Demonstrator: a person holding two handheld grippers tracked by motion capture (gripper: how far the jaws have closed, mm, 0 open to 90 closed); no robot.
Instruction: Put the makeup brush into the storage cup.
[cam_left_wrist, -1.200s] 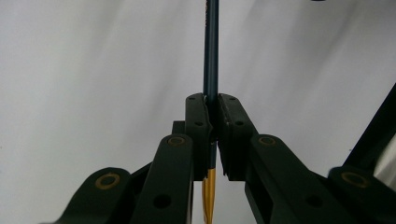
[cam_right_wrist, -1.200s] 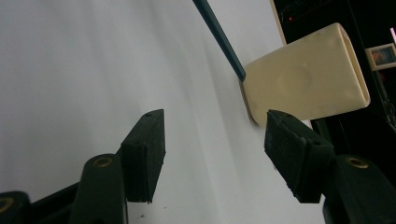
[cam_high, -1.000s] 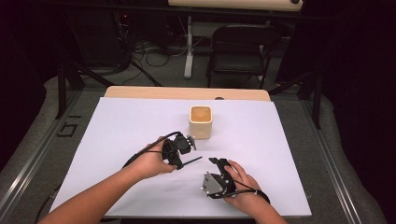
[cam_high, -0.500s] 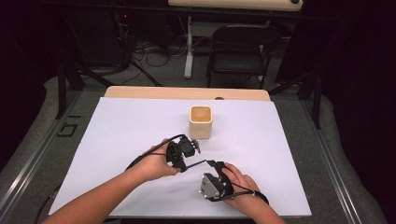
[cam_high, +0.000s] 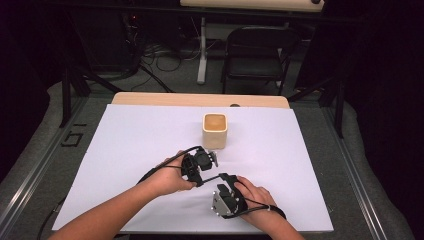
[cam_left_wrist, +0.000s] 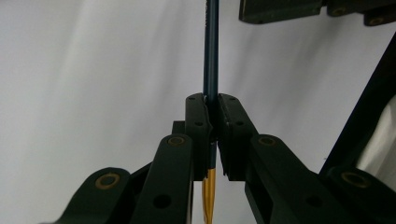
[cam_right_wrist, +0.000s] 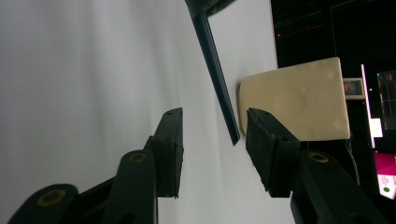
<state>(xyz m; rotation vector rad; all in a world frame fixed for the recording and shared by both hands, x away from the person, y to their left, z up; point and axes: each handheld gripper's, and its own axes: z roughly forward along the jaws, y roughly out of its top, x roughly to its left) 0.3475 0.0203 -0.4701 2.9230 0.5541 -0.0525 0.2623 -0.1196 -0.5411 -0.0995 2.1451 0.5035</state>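
Observation:
My left gripper (cam_left_wrist: 211, 116) is shut on a thin dark blue pencil (cam_left_wrist: 211, 56) with a yellow end, clamped between its pads. In the high view the left gripper (cam_high: 199, 167) is near the table's middle front, and the pencil (cam_high: 211, 177) reaches right toward my right gripper (cam_high: 226, 179). The right gripper (cam_right_wrist: 212, 140) has just been closing. Its jaws stand apart, with the pencil's (cam_right_wrist: 217, 79) free end between them and touching neither pad. A beige square cup (cam_high: 215, 131) stands upright just beyond both grippers, and the cup (cam_right_wrist: 294, 100) is close behind the right jaw.
A white sheet (cam_high: 125, 150) covers the table, with a wooden strip (cam_high: 200, 99) along its far edge. A dark chair (cam_high: 255, 55) and cables sit on the floor behind the table. Both forearms come in from the bottom edge.
The left gripper has brought the pencil's free end to the right gripper, whose jaws have narrowed around it. The cup has not moved.

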